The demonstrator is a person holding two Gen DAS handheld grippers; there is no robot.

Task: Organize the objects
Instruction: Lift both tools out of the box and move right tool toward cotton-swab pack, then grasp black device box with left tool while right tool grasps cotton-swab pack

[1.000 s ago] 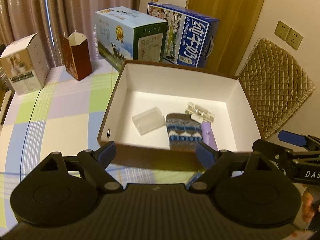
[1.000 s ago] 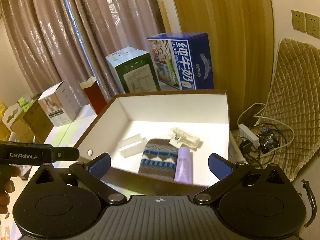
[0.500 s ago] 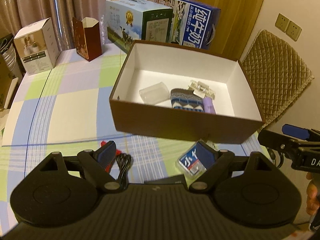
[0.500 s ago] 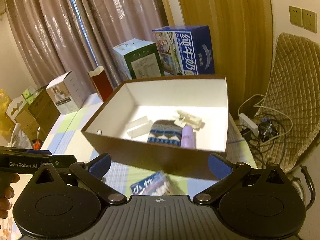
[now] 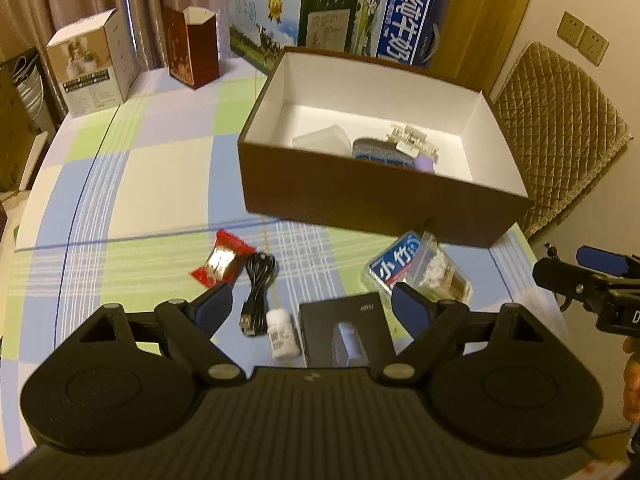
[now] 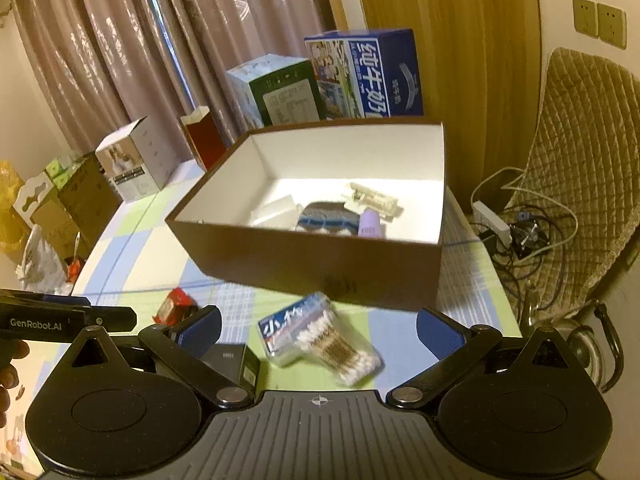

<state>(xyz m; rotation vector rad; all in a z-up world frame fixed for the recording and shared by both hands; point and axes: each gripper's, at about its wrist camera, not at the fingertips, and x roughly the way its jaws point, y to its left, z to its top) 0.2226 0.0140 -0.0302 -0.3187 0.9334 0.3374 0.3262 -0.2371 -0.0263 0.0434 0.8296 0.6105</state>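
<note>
A brown open box holds a clear case, a knitted pouch, a purple tube and a pale clip. In front of it on the checked tablecloth lie a red snack packet, a black cable, a small white bottle, a black box and a cotton swab pack. My left gripper is open and empty above the bottle and black box. My right gripper is open and empty above the swab pack.
Two milk cartons, a dark red paper box and a white carton stand at the table's far edge. A quilted chair with cables and a power strip is on the right. Curtains hang behind.
Both grippers have pulled back and up from the brown box, so the loose items on the cloth in front of it have come into view. Both stayed open.
</note>
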